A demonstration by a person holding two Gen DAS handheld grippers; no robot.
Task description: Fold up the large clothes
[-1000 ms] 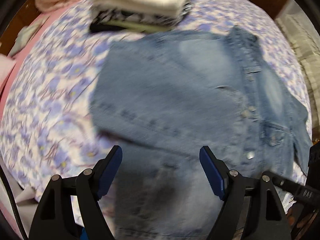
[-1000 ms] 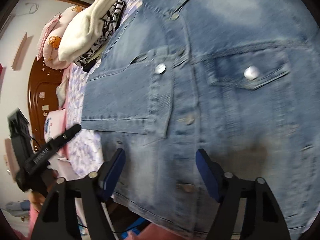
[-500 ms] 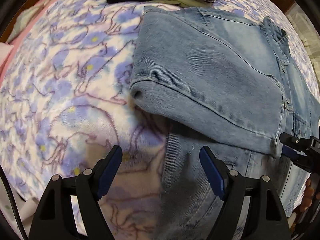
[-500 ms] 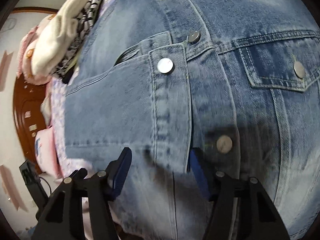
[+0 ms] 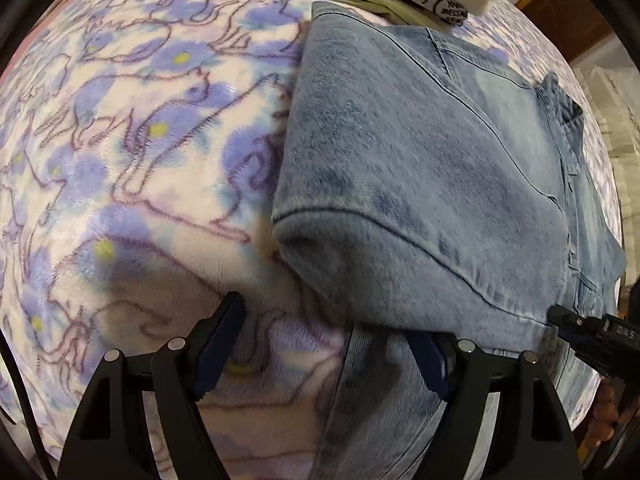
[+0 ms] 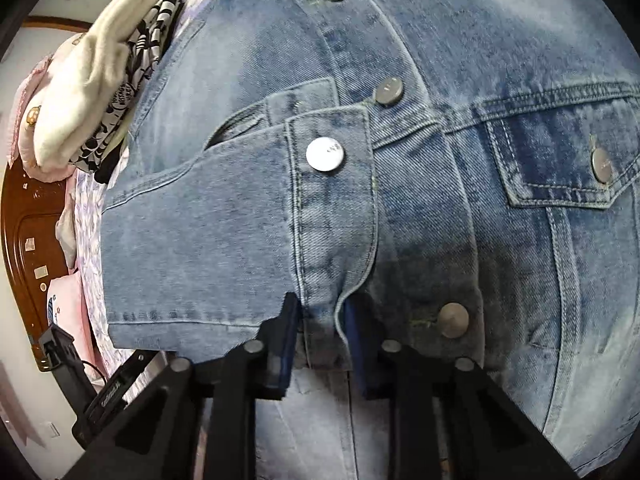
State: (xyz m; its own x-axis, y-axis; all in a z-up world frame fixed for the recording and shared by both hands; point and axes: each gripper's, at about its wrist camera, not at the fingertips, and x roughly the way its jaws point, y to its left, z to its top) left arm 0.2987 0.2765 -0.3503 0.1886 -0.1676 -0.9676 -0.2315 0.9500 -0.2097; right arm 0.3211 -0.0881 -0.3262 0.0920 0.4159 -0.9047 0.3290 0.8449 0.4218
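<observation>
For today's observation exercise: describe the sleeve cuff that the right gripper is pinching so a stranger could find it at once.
Start at the denim jacket spread on the flowery blanket. One sleeve is folded across its chest, ending in the cuff, clamped in the right gripper. Its button is the brightest one.

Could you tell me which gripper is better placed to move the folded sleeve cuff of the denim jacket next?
Right. The right gripper is closed on the sleeve cuff of the denim jacket. The left gripper is open, low over the floral blanket at the jacket's folded edge, holding nothing.
</observation>
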